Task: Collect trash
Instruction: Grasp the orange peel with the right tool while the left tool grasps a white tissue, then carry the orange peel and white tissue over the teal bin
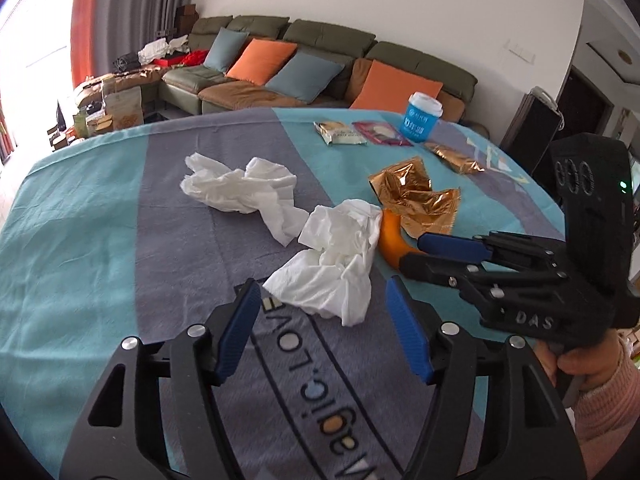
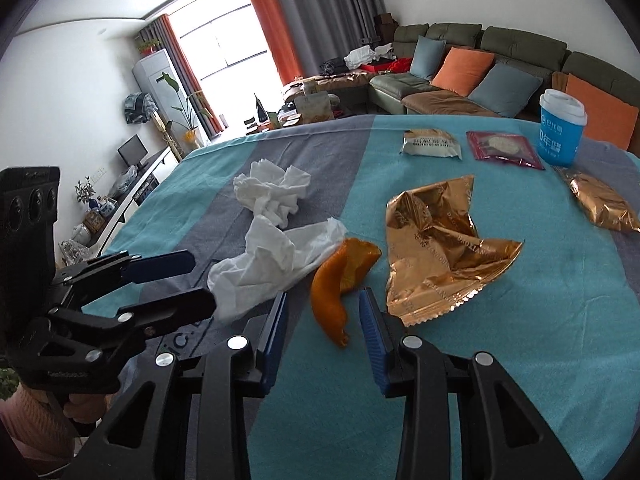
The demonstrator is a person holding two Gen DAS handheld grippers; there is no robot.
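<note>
A crumpled white tissue (image 1: 340, 264) lies on the striped tablecloth (image 1: 100, 240), its near end between the blue pads of my left gripper (image 1: 322, 284), which stands open and does not press it. Right beside the tissue lies a curved orange peel (image 2: 332, 280). My right gripper (image 2: 324, 294) straddles the peel's near end, open, with a gap on each side. In the left wrist view the right gripper (image 1: 410, 252) comes in from the right at the peel (image 1: 388, 240). The right wrist view shows the left gripper (image 2: 204, 280) at the tissue (image 2: 272, 264).
A second crumpled tissue (image 1: 240, 188) lies farther back. An opened gold wrapper (image 2: 436, 248) sits right of the peel. Behind it are a gold packet (image 2: 600, 200), a white snack packet (image 2: 430, 144), a red packet (image 2: 504, 150) and a blue cup (image 2: 560, 132). A sofa (image 1: 320, 64) stands beyond the table.
</note>
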